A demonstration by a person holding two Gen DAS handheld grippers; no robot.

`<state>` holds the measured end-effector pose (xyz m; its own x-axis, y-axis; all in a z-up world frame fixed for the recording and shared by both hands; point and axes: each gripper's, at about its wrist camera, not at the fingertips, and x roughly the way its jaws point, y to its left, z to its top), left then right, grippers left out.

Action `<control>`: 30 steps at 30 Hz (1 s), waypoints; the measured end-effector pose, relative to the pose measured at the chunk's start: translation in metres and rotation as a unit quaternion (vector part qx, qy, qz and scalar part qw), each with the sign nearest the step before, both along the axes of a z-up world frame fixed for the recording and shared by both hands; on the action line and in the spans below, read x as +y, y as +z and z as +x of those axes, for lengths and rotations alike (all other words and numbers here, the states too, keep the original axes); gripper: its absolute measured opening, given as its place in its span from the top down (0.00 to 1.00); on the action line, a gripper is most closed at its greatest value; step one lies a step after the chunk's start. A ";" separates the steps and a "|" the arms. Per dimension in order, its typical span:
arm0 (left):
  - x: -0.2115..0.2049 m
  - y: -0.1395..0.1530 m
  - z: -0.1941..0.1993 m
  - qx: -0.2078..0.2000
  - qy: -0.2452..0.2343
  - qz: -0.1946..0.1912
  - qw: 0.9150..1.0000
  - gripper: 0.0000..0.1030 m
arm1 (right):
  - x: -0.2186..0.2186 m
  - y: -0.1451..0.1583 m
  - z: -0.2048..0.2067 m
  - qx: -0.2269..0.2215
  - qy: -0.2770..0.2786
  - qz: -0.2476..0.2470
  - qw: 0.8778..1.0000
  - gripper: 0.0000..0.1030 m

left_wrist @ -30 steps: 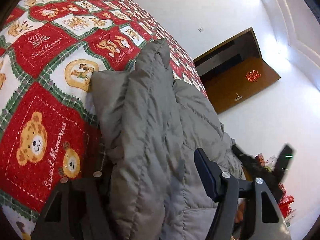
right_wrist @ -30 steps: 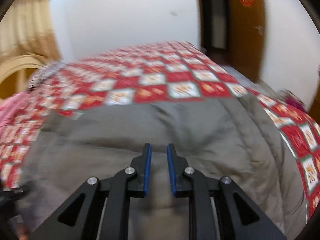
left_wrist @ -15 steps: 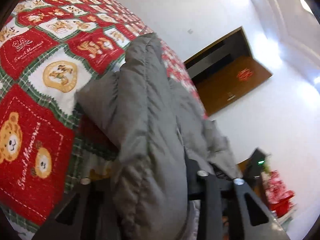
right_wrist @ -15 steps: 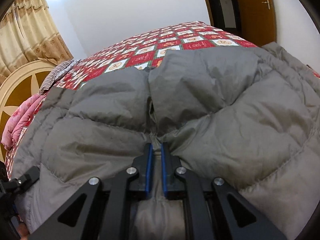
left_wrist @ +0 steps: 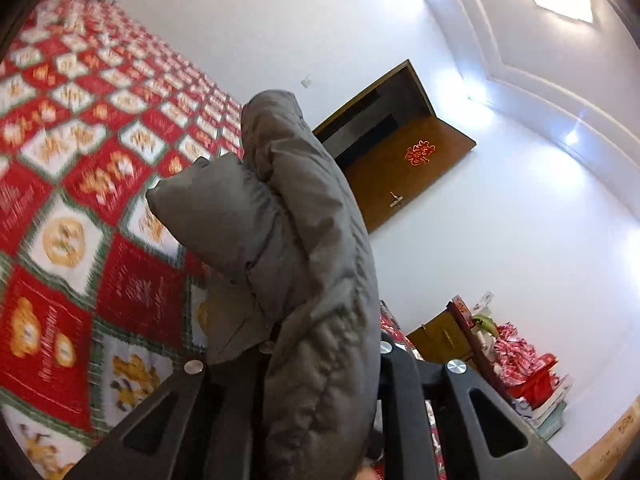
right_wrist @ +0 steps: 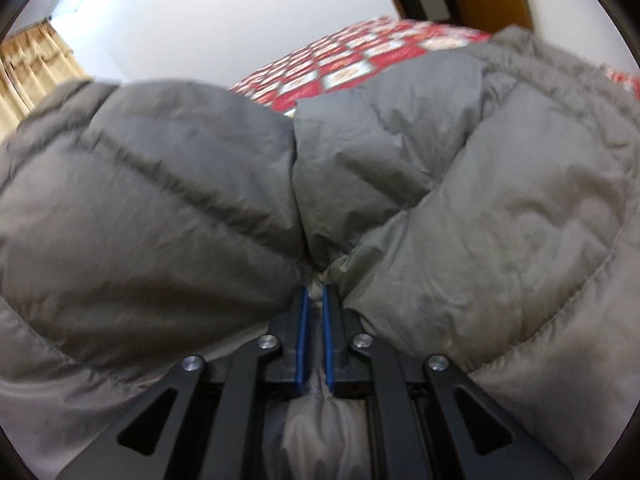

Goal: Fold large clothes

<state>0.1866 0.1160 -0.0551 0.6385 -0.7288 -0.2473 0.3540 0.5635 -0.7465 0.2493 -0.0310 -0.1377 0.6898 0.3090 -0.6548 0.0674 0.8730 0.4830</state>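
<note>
Both the left tongs [left_wrist: 320,364] and the right tongs [right_wrist: 314,320] were pinching the grey padded coat [left_wrist: 304,216], which stood lifted off the bed [left_wrist: 80,168], its length running straight ahead and away from both tongs.

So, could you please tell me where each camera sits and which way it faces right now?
Left wrist: on the left gripper, facing up along the lifted jacket over the bed toward the door; only its fingers show.
Right wrist: on the right gripper, facing across the jacket it pinches; its blue pads show.
Shared: jacket, bed, door.
</note>
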 end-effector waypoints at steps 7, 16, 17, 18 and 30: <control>0.006 0.034 -0.015 -0.022 0.053 0.115 0.992 0.87 | 0.098 -0.017 0.003 0.047 0.125 0.200 0.971 0.93; -0.064 0.050 -0.018 -0.057 0.018 0.189 0.980 0.87 | 0.049 0.013 -0.004 0.047 0.196 0.171 0.965 0.92; -0.075 0.050 -0.017 -0.062 0.007 0.198 0.978 0.87 | 0.040 0.015 -0.006 0.042 0.196 0.165 0.966 0.92; -0.082 0.050 -0.015 -0.065 -0.001 0.205 0.977 0.87 | 0.024 0.020 -0.012 0.033 0.192 0.157 0.968 0.92; -0.181 -0.017 -0.010 -0.040 -0.080 0.314 0.945 0.87 | -0.158 0.029 -0.091 -0.051 0.013 0.149 0.987 0.84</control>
